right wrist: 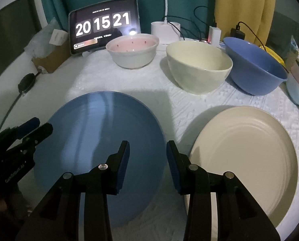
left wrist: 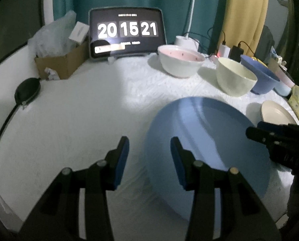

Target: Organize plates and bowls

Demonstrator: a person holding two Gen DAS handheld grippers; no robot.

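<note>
My left gripper (left wrist: pixel 149 156) had its jaws apart with nothing between them, poised over the left edge of the blue plate (left wrist: pixel 205 150); one jaw was above the plate, the other above bare white cloth. My right gripper (right wrist: pixel 147 160) also had its jaws apart and empty, straddling the gap between the blue plate's right edge and the cream plate (right wrist: pixel 247 160).

Both plates lay flat and right side up on the counter (left wrist: pixel 69 120), side by side and just apart, nearest me. Being round, they had no long axis; their open faces pointed up. Behind them stood three upright bowls in a row: a pink-lined bowl (right wrist: pixel 132 50), a pale green bowl (right wrist: pixel 199 66) and a blue bowl (right wrist: pixel 255 66), the last two nearly touching.

I judged the main risk to be the flat plates: a jaw may fail to get under a rim and merely push the plate across the cloth, bunching it. The two grippers were also close enough, across the blue plate, that they may collide. The light was dim and the blue plate blurred in the left view, so rim edges were hard to judge.
</note>
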